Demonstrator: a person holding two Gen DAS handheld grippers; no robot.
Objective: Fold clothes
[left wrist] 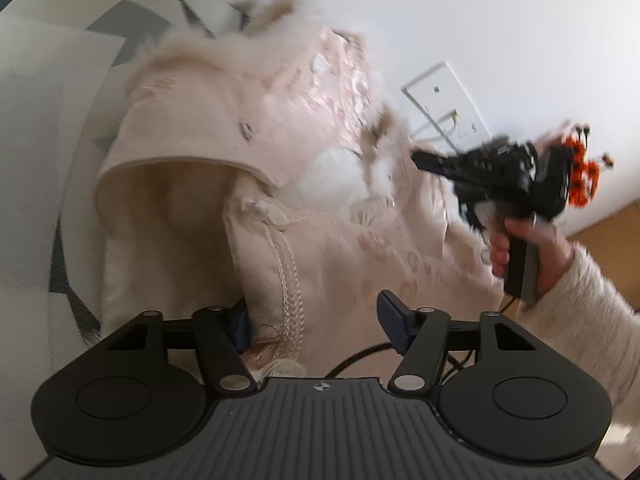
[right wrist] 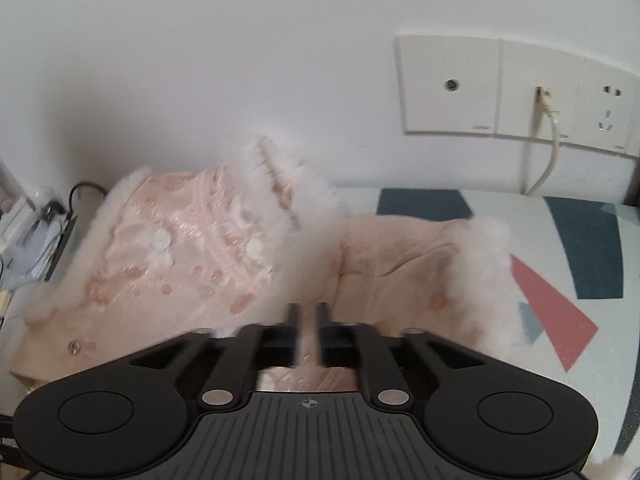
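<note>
A pale pink jacket [left wrist: 248, 128] with white fur trim, round buttons and braided cord lies bunched on the bed. In the left wrist view my left gripper [left wrist: 312, 320] is open, its blue-padded fingers spread on either side of the garment's corded edge. My right gripper [left wrist: 436, 160] shows there too, held by a hand at the garment's far fur edge. In the right wrist view the jacket [right wrist: 192, 248] fills the middle, and my right gripper [right wrist: 308, 312] has its fingers nearly together pinching a fold of the pink fabric near the fur trim.
The bed has a sheet [right wrist: 560, 280] with teal, red and grey shapes. A white wall with a socket plate [right wrist: 500, 88] and a plugged cable [right wrist: 548, 140] stands behind. Clutter and cables [right wrist: 44, 224] lie at the left. Wooden floor [left wrist: 608, 240] shows at the right.
</note>
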